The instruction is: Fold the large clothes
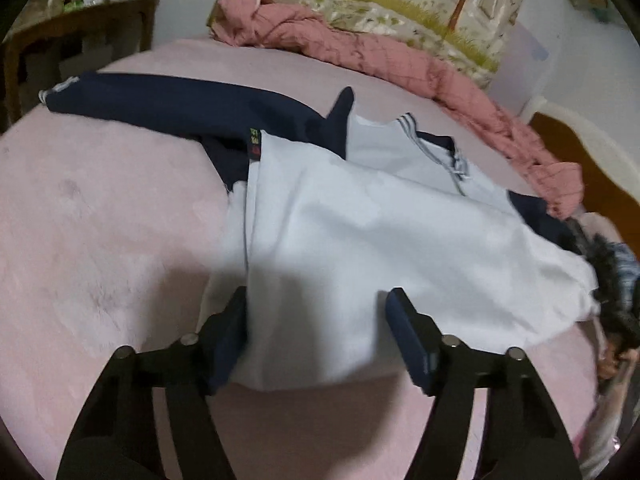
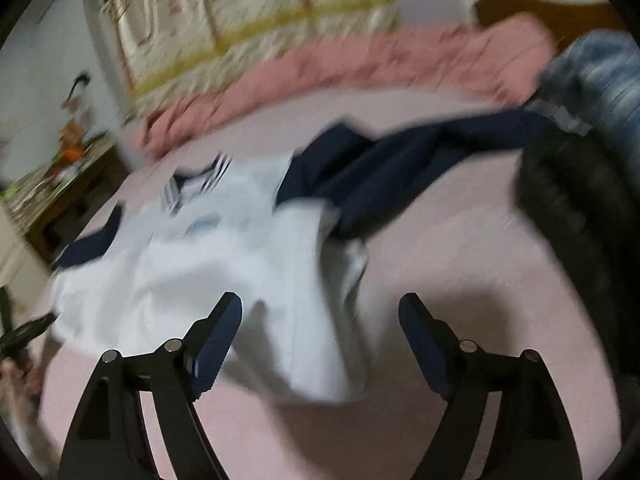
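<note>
A white and navy long-sleeved shirt [image 1: 360, 240] lies on the pink bed cover [image 1: 100, 220], its white body partly folded and one navy sleeve [image 1: 168, 100] stretched out to the far left. My left gripper [image 1: 316, 304] is open, just above the near white hem, holding nothing. In the blurred right wrist view the same shirt [image 2: 224, 256] lies ahead with a navy sleeve [image 2: 400, 164] stretched to the right. My right gripper [image 2: 320, 312] is open over the near hem and empty.
A pink quilted blanket [image 1: 380, 52] lies bunched along the far side of the bed, before a patterned pillow [image 1: 400, 0]. A wooden side table [image 1: 80, 32] stands far left. A dark furry garment [image 2: 572, 220] lies at the right. The other gripper's handle [image 1: 616, 320] shows at the right edge.
</note>
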`<state>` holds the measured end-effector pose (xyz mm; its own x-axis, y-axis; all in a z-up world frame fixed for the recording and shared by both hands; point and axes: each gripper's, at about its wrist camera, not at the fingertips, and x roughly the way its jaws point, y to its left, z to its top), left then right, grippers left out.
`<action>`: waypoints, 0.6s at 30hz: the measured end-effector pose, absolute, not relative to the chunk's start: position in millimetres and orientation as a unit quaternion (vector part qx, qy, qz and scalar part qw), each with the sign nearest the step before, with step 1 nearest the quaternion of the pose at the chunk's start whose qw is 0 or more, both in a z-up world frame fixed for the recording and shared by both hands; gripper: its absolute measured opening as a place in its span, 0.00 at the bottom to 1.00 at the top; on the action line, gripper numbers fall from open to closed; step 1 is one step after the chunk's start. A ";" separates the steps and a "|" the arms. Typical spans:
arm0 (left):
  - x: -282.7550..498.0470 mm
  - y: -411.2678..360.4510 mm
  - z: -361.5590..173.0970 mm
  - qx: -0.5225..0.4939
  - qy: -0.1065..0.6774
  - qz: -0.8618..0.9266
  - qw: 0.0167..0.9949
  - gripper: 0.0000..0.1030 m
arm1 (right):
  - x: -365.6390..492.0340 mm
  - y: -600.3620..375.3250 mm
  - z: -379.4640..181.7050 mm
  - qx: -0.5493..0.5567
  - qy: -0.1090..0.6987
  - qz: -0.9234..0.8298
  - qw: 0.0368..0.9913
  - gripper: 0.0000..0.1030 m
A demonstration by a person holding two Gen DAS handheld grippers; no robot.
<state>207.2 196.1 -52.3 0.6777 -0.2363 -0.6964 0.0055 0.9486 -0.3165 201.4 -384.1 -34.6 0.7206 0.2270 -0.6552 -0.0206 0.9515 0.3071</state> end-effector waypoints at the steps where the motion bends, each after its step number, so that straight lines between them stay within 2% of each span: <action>1: 204.0 196.8 -51.7 -0.148 0.396 -0.070 0.903 0.62 | 201.7 -384.0 -38.6 0.145 0.377 0.083 0.911 0.80; 2: 201.5 196.8 -50.7 -0.149 0.397 -0.073 0.903 0.52 | 201.9 -382.2 -40.5 0.146 0.382 0.096 0.907 0.68; 3: 200.4 196.6 -50.2 -0.146 0.397 -0.072 0.903 0.40 | 201.4 -379.6 -42.7 0.145 0.389 0.114 0.902 0.48; 4: 199.2 196.8 -49.7 -0.137 0.397 -0.059 0.906 0.01 | 200.9 -377.5 -44.6 0.141 0.390 0.113 0.903 0.36; 5: 198.8 197.1 -48.3 -0.124 0.393 -0.036 0.911 0.03 | 198.4 -373.5 -45.8 0.132 0.387 0.100 0.907 0.10; 9: 185.8 200.6 -21.2 -0.079 0.319 0.010 0.944 0.03 | 189.0 -366.7 -25.7 0.104 0.331 0.036 0.937 0.08; 14: 197.9 201.3 -16.6 -0.052 0.341 0.032 0.938 0.03 | 197.4 -370.1 0.8 0.098 0.320 0.012 0.942 0.08; 18: 212.7 202.3 -51.3 -0.056 0.386 0.029 0.920 0.04 | 212.3 -363.2 -32.2 0.057 0.372 -0.033 0.926 0.08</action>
<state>212.7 202.3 -51.3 0.7007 0.0099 -0.7133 -0.0963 0.9921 -0.0808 212.3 -363.2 -32.2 0.7205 -0.0181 -0.6932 0.1035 0.9913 0.0818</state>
